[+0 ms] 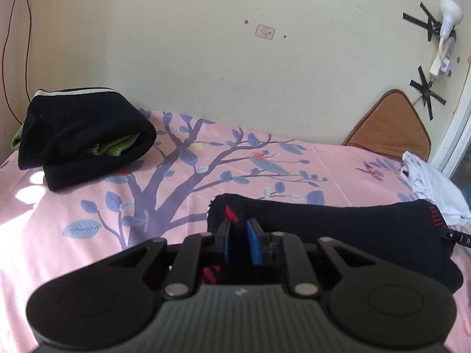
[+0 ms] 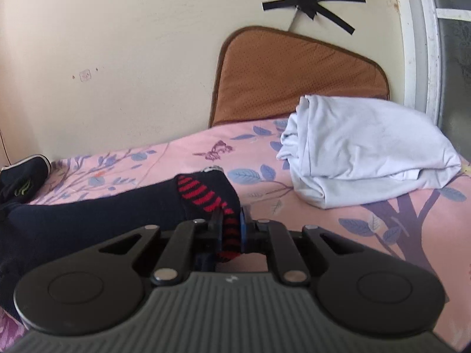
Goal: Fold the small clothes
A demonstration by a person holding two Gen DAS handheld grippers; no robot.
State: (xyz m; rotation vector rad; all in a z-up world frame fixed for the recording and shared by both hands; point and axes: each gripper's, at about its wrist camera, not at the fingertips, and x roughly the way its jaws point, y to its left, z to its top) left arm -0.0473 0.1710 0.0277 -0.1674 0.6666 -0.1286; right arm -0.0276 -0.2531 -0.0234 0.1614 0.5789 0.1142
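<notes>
A black garment with red-striped bands (image 1: 338,226) lies stretched across the pink floral bedsheet (image 1: 88,235). My left gripper (image 1: 239,229) is shut on its left end, blue pads pinching the fabric. My right gripper (image 2: 230,229) is shut on the garment's right red-striped edge (image 2: 203,194), held just above the sheet. The garment (image 2: 88,220) runs leftward from it.
A folded black garment with green inside (image 1: 85,135) sits at the back left. A folded white cloth (image 2: 362,153) lies at the right. A brown cushion (image 2: 297,73) leans on the cream wall behind. A window frame (image 2: 418,44) stands at the far right.
</notes>
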